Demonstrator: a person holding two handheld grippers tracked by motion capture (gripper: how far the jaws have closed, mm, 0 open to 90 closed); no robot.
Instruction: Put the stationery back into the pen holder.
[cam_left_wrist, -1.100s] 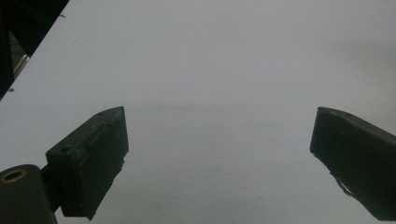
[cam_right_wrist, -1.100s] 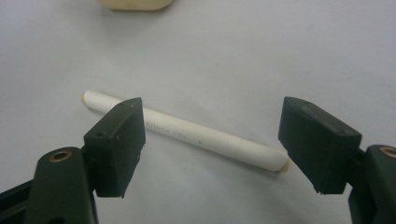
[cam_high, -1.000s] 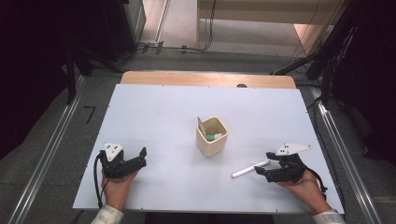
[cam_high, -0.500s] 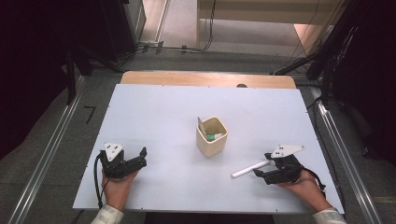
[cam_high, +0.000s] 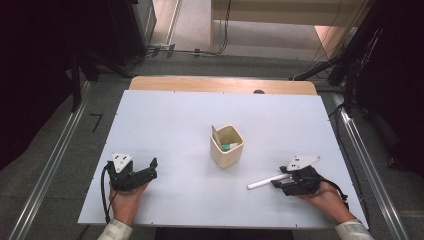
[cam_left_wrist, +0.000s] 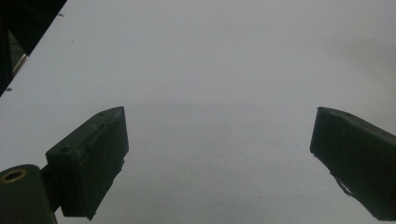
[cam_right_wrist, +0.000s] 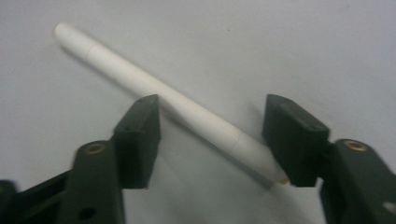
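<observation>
Right gripper (cam_right_wrist: 212, 135), jaws apart, straddles a white pen (cam_right_wrist: 163, 100) lying on the counter (cam_high: 170, 115); left gripper (cam_left_wrist: 219, 158) gapes wide, holding nothing.

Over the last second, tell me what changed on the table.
Little changed. The right gripper eased slightly toward the person and lies open around the white pen, not clamped. The left gripper, open, and the beige cup kept their places.
</observation>
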